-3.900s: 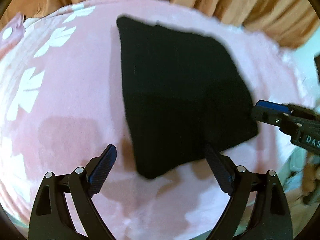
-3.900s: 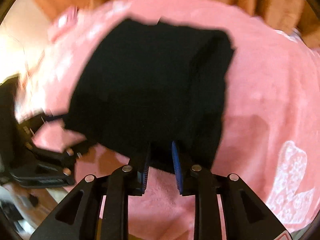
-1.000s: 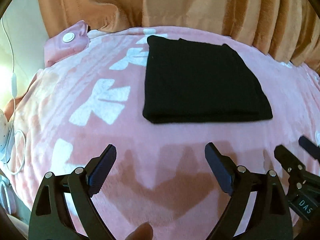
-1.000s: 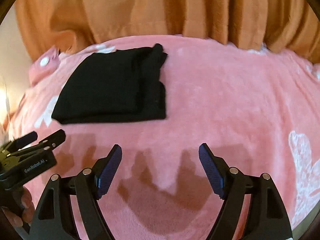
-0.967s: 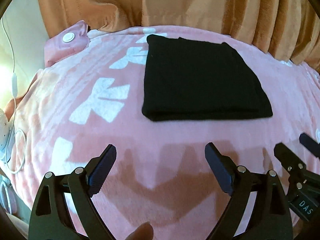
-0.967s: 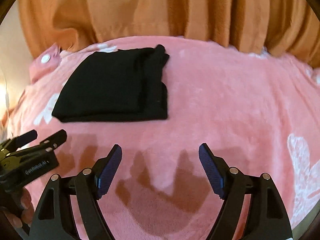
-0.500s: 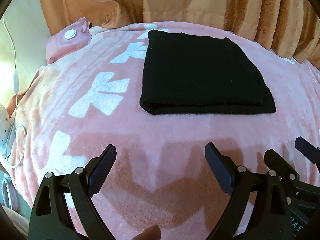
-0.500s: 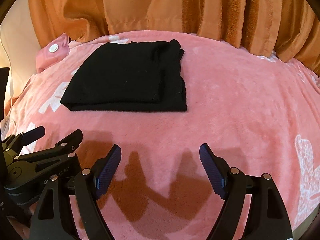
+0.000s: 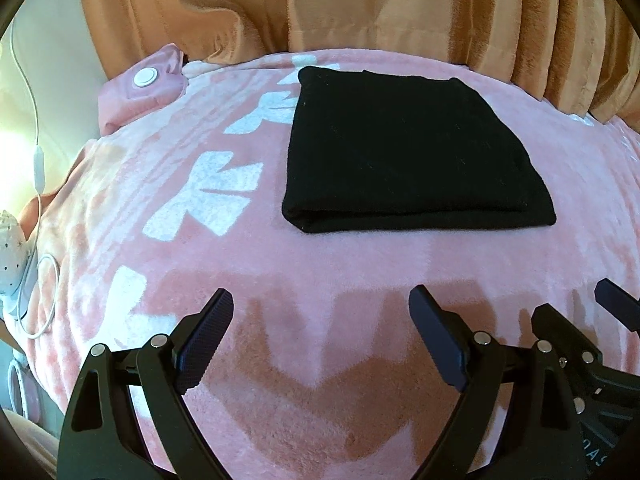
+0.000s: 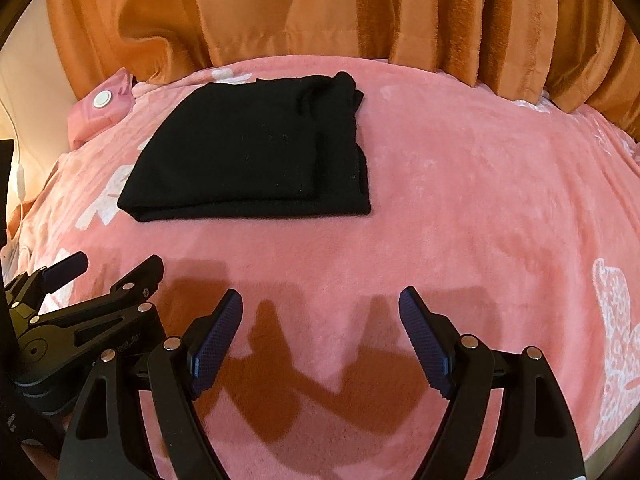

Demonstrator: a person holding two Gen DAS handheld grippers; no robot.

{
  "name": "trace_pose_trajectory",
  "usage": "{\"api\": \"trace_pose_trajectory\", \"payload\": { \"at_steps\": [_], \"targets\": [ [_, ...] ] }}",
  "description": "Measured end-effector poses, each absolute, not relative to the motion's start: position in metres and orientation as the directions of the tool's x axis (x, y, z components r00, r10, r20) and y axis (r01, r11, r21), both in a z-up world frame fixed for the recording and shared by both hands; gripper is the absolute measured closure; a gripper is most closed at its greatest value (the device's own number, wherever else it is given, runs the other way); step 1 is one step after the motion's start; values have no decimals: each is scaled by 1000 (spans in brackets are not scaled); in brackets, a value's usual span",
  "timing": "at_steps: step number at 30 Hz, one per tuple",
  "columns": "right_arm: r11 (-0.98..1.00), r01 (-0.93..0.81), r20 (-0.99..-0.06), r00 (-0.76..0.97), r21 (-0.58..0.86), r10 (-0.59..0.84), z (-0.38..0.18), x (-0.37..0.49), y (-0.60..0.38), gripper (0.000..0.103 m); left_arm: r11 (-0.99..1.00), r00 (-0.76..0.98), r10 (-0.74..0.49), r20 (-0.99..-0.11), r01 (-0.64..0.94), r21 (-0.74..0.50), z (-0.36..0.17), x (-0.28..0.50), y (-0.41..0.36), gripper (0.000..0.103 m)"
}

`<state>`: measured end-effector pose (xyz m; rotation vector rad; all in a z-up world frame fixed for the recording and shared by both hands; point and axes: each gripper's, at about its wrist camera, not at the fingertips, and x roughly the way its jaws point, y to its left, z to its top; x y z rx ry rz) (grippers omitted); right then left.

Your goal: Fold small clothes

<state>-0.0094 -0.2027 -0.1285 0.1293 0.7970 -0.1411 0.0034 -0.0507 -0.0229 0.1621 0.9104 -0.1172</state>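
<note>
A black garment [image 9: 408, 152] lies folded into a flat rectangle on the pink blanket [image 9: 320, 264]; it also shows in the right wrist view [image 10: 256, 152]. My left gripper [image 9: 320, 332] is open and empty, held back from the garment's near edge. My right gripper [image 10: 320, 332] is open and empty, also back from the garment and to its right. Each gripper shows at the edge of the other's view: the right gripper [image 9: 584, 328] and the left gripper [image 10: 108, 276].
Orange curtains [image 9: 400, 12] hang behind the bed. A pink snap-button flap [image 9: 144, 80] lies at the blanket's far left corner. A white cable [image 9: 38, 160] hangs off the left edge. The blanket has white patterns [image 10: 616, 344] at right.
The right gripper has let go of the garment, which now lies folded flat. Both grippers have drawn back from it and are open.
</note>
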Motion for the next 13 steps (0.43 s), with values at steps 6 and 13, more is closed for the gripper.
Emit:
{"api": "trace_pose_trajectory", "payload": {
  "at_steps": [6, 13],
  "targets": [
    [981, 185, -724, 684, 54, -89, -130, -10, -201, 25, 980, 593, -30, -805, 175, 92, -25, 5, -50, 16],
    [982, 184, -725, 683, 52, -90, -130, -9, -200, 25, 982, 581, -32, -813, 171, 83, -26, 7, -48, 17]
  ]
}}
